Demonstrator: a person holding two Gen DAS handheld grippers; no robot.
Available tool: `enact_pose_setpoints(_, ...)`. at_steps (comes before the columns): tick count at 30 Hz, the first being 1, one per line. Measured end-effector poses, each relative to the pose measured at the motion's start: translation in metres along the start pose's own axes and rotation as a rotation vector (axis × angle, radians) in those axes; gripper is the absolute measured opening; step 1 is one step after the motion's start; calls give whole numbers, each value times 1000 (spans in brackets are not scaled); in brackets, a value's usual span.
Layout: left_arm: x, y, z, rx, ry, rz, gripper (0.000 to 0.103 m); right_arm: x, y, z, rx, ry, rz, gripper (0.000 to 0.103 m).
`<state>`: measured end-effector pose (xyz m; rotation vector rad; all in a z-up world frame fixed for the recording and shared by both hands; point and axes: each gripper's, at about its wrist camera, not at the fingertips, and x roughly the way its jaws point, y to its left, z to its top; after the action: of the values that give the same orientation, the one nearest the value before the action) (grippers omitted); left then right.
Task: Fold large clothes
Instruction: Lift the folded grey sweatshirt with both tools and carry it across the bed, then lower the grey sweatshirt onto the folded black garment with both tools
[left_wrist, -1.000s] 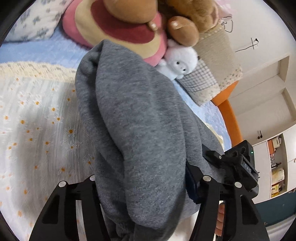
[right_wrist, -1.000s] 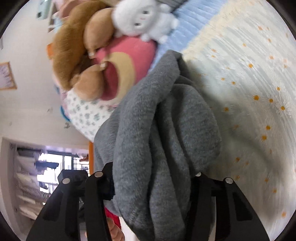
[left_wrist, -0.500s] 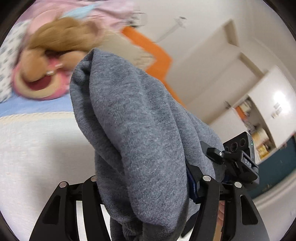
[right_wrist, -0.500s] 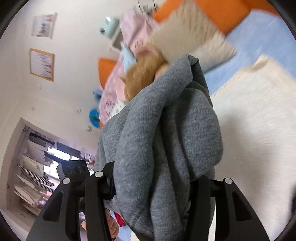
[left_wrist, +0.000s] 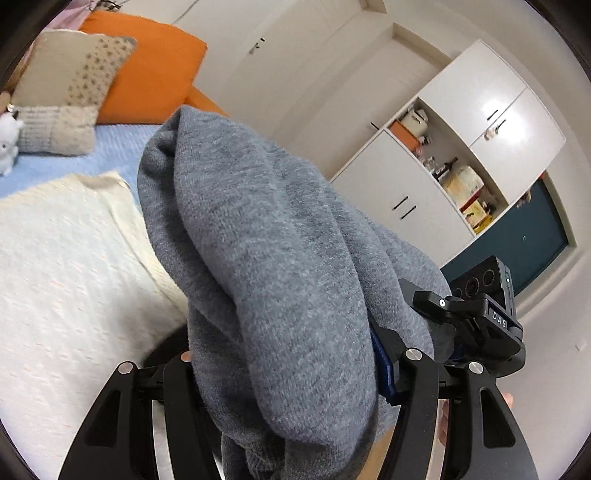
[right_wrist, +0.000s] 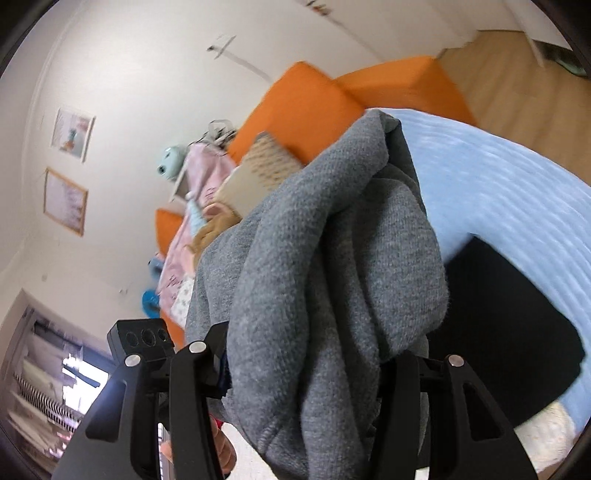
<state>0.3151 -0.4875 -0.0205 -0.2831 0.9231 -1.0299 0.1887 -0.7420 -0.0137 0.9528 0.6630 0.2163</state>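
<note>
Both views have swung from the toy-strewn bed up toward walls and cupboards. Left gripper (left_wrist: 291, 373) and right gripper (right_wrist: 295, 365) each clamp the grey garment (left_wrist: 266, 236), frame centre: lifting step; next, spreading it flat.

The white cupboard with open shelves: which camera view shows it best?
The left wrist view shows it best. The white cupboard stands there in full behind the grey sweater, with its doors and filled shelves sharp. The right wrist view does not show it; it faces the orange sofa and the wall.
</note>
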Motion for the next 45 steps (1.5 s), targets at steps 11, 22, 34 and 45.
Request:
enact_pose_setpoints(11, 94, 63, -100, -142, 53, 9, 64, 30, -124, -38, -53, 81, -78, 49)
enact_pose_setpoints(22, 124, 67, -153, -106, 50, 68, 72, 44, -193, -63, -54, 119, -231, 80)
enact_pose_setpoints(34, 1, 18, -81, -42, 3, 72, 81, -63, -100, -29, -191, -14, -333, 93)
enact_pose_setpoints(45, 80, -4, -22, 1, 107, 112, 82, 11, -91, -35, -197, 70, -390, 42)
